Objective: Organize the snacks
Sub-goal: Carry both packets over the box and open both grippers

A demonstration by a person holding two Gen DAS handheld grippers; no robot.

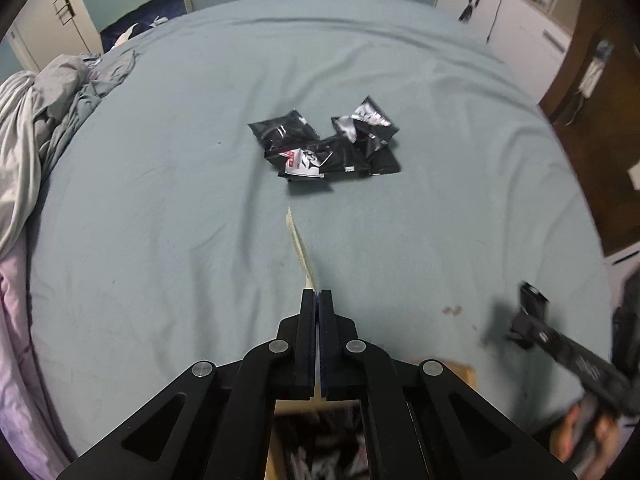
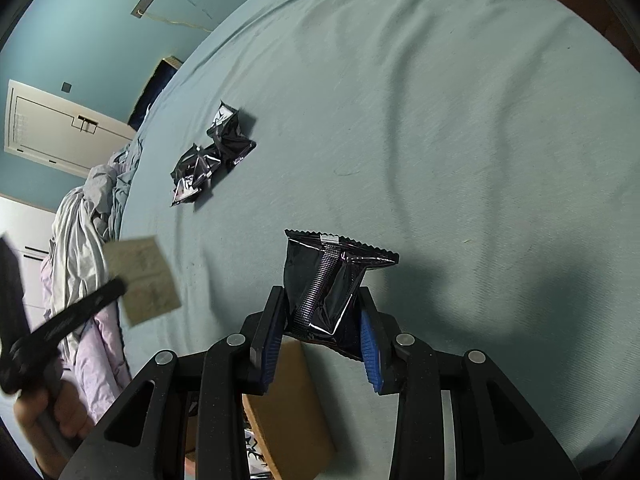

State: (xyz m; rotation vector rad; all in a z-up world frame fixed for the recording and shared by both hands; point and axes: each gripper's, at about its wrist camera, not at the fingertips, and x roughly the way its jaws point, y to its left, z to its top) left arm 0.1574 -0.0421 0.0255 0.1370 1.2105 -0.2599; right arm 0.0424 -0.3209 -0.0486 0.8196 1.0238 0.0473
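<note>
Between the right gripper [image 2: 320, 312] jaws, a black snack packet [image 2: 328, 280] stands upright.

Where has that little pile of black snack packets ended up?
The pile of black snack packets lies mid-bed on the blue sheet, ahead of the left gripper; the crumpled bedding is off to its left.

No print can be read on the black snack packets [image 1: 326, 146] or beige card [image 2: 142, 280].
</note>
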